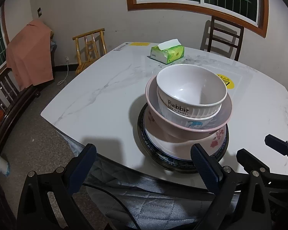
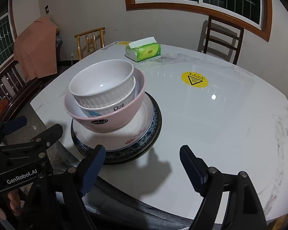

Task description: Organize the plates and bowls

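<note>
Near the front edge of the white marble table (image 1: 105, 95) (image 2: 220, 124) stands one stack. A dark plate (image 1: 140, 123) (image 2: 157, 122) is at the bottom, with a blue-rimmed plate (image 2: 144, 140) and a white floral plate (image 1: 217, 140) (image 2: 136, 132) on it. Above sit a pink bowl (image 1: 157, 118) (image 2: 115, 118), a white bowl with a blue picture (image 1: 194, 123) (image 2: 105, 109) and a ribbed white "Rabbit" bowl (image 1: 190, 88) (image 2: 101, 84). My left gripper (image 1: 144, 153) (image 2: 35, 125) is open at the stack's near left, holding nothing. My right gripper (image 2: 143, 153) (image 1: 261, 147) is open at its near right, also holding nothing.
A green tissue pack (image 1: 168, 52) (image 2: 144, 51) lies at the table's far side, and a yellow warning sticker (image 2: 194, 79) is right of the stack. A bamboo chair (image 1: 90, 48), a dark chair (image 1: 224, 36) and a pink cloth (image 1: 28, 53) stand beyond. Quilted fabric (image 1: 144, 201) hangs below the front edge.
</note>
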A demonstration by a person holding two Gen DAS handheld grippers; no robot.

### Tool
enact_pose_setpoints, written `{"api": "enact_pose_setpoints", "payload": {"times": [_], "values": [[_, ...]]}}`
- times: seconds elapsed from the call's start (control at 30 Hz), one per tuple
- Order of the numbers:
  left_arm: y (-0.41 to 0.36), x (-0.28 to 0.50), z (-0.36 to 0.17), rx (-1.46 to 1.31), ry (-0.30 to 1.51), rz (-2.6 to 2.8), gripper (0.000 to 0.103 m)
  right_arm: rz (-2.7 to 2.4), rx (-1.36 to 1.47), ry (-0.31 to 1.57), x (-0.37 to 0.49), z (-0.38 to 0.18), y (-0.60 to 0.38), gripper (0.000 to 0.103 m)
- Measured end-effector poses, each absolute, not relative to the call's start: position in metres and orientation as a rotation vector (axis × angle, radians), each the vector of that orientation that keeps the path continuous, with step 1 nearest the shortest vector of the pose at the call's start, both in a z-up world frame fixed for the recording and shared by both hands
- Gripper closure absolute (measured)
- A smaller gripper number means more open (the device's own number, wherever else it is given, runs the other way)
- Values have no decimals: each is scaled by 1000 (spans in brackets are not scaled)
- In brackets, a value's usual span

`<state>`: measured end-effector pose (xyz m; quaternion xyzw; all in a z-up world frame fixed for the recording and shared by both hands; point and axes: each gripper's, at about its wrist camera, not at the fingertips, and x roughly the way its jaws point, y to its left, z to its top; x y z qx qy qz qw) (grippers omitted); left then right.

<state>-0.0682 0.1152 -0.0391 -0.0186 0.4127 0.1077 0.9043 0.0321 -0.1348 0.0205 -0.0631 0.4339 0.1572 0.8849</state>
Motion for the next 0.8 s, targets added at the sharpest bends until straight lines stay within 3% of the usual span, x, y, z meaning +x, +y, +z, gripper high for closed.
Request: {"api": "enact_pose_setpoints", "payload": {"times": [0.8], "values": [[115,-63,-44,-33,876,235,5,332,-120,939,37,12,-135,21]]}}
